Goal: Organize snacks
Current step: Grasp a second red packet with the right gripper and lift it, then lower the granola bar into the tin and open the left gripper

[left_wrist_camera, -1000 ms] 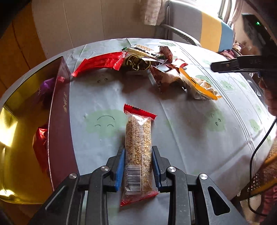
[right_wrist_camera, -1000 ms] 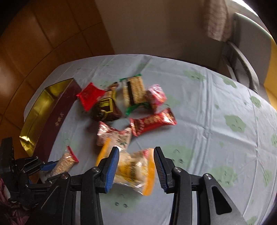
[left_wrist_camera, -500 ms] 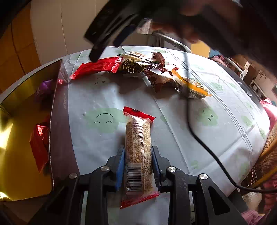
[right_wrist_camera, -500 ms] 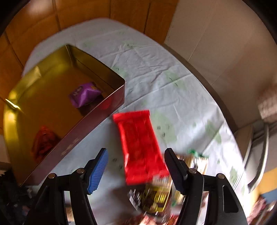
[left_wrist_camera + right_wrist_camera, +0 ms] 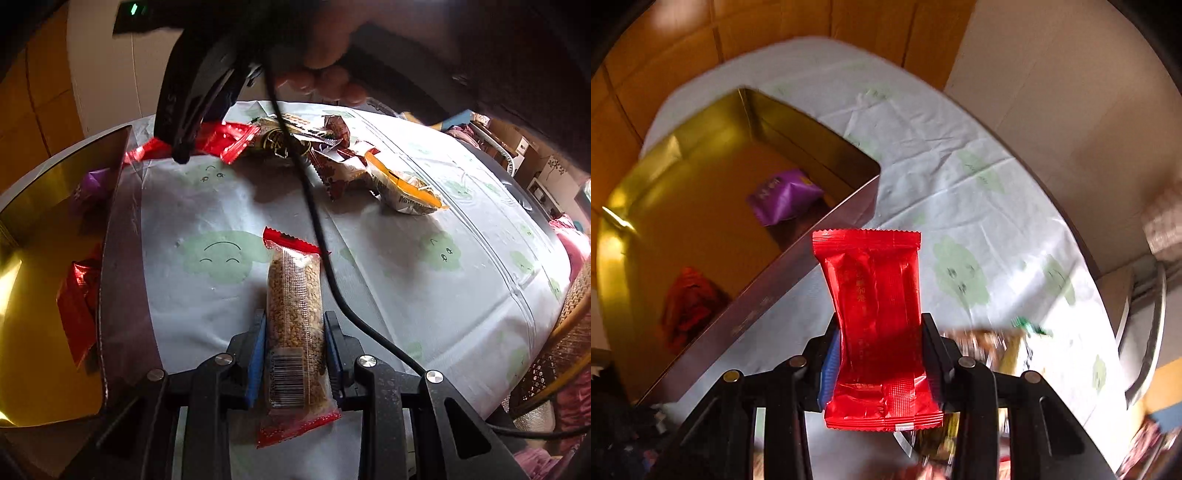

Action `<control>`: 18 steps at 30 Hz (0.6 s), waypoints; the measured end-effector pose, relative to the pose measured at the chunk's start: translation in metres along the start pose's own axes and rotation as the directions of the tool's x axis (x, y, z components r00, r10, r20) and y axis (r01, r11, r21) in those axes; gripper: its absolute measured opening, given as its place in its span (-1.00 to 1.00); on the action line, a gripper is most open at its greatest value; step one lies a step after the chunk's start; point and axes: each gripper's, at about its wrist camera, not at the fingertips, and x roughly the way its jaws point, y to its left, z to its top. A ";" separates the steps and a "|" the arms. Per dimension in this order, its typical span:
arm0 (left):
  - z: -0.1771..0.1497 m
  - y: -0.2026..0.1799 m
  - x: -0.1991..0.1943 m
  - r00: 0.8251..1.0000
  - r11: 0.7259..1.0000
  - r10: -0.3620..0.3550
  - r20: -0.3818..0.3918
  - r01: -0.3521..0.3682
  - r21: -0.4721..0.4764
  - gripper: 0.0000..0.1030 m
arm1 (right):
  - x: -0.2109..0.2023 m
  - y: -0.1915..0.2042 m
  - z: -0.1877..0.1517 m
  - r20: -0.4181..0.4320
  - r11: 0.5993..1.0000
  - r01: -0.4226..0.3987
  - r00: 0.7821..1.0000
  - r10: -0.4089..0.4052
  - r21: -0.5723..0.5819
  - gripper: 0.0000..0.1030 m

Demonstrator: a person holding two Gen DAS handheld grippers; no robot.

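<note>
My left gripper (image 5: 293, 321) is shut on a grain bar (image 5: 293, 288) in a clear wrapper with red ends, which lies lengthwise on the tablecloth beside the gold tin (image 5: 122, 258). In the right wrist view my right gripper (image 5: 879, 332) has a flat red packet (image 5: 875, 295) between its blue pads; the jaws are closing and the packet buckles under them. The left wrist view shows that gripper (image 5: 181, 147) coming down from above onto the same red packet (image 5: 229, 138) at the far end of the table, held by a hand (image 5: 321, 77).
The open gold tin (image 5: 798, 266) holds a purple packet (image 5: 783, 197) and a red one (image 5: 690, 306). A pile of snacks (image 5: 343, 166) with an orange-and-white packet (image 5: 406, 188) lies at the far right. A black cable (image 5: 321, 258) hangs over the grain bar.
The right gripper swung from the orange packet in the pile to the red packet near the tin, widened, then closed on it. The left gripper stayed put on the grain bar.
</note>
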 end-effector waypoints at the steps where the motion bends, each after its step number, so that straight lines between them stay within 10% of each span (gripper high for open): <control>1: -0.001 0.000 0.000 1.000 1.000 0.000 0.001 0.000 -0.001 -0.43 | -0.011 -0.002 -0.010 0.015 1.000 -0.010 1.000 0.010 0.025 -0.23; 18: 0.001 -0.004 -0.008 1.000 1.000 -0.003 -0.006 0.003 -0.010 -0.44 | -0.068 0.008 -0.208 0.047 0.921 -0.116 0.993 0.106 0.372 -0.23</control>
